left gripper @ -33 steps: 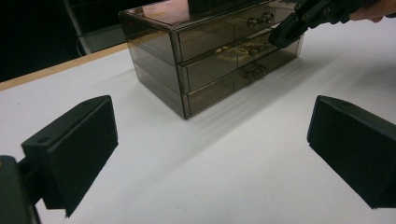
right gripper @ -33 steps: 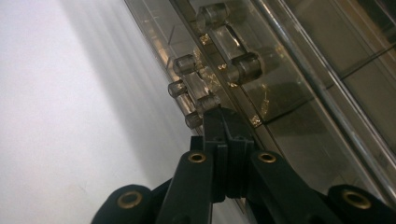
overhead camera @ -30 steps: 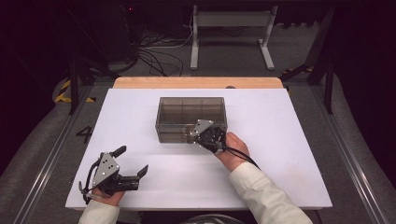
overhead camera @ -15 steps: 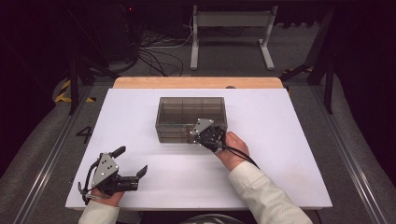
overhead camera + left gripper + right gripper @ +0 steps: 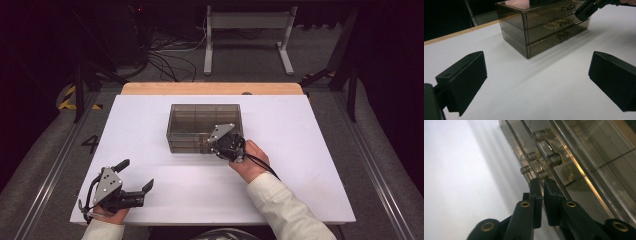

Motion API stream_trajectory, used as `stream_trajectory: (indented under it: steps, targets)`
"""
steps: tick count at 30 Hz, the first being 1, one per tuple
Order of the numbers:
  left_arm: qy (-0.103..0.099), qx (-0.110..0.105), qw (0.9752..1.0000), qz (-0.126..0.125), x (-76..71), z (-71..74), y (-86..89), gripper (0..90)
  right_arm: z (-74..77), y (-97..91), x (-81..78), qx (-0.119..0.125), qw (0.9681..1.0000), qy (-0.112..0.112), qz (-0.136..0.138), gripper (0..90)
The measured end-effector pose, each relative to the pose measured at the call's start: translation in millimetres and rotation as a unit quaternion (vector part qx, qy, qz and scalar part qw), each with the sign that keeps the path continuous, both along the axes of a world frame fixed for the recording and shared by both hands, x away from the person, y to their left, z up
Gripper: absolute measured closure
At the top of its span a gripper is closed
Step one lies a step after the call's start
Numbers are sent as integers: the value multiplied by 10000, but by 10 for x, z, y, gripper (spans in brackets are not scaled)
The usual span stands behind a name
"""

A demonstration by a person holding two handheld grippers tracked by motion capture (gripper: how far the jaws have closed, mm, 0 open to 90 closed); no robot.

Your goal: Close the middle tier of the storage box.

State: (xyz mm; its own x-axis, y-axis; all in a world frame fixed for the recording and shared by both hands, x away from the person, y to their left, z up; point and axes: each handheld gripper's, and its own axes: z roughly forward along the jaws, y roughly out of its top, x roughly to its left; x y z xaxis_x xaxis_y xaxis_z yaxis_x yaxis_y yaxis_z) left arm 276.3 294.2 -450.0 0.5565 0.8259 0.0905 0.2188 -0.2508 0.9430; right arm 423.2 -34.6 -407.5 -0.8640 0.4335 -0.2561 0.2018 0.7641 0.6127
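Observation:
A smoky clear drawer box [image 5: 205, 125] stands mid-table, its drawers pushed in. My right gripper [image 5: 210, 142] is at its front face, right of centre. In the right gripper view its jaws [image 5: 542, 183] stand a narrow slit apart. They have just been opening. A small clear drawer knob [image 5: 542, 173] sits right beyond the tips, and nothing lies between the pads. My left gripper [image 5: 136, 175] rests near the table's front left corner, wide open and empty [image 5: 536, 77], and faces the box [image 5: 544, 25] and the right gripper [image 5: 586, 10].
The white tabletop [image 5: 300, 165] has a wooden strip [image 5: 210, 88] along its far edge. Beyond that edge, cables and a metal stand [image 5: 245, 30] are on the dark floor. A rail [image 5: 45, 175] runs along the table's left side.

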Motion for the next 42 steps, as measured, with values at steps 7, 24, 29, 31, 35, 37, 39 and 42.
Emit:
stream_trajectory:
  steps: [7,24,29,31,35,37,39,42]
  targets:
    - [18,-43,10000,47,-43,-5,32,25,105,-69,-63,262,9996,-27,100,699]
    - [-20,-32,10000,33,-38,-6,19,22,311,-341,-112,901,9957,72,211,381]
    - [14,-42,10000,19,-25,-14,13,20,386,-490,-163,1174,9929,-6,203,332]
    - [29,-48,10000,16,-21,-18,10,20,416,-572,-186,1310,9912,-45,182,284]
    - [18,-23,10000,22,-24,-16,5,20,448,-755,-239,1664,9859,-48,170,183]
    - [18,-21,10000,25,-24,-15,4,19,450,-824,-268,1805,9832,-46,265,133]
    - [26,-36,10000,43,-23,-17,4,20,454,-904,-317,1897,9813,-150,281,84]
    - [20,-38,10000,57,-19,-18,10,20,458,-1050,-383,2042,9785,-252,167,41]
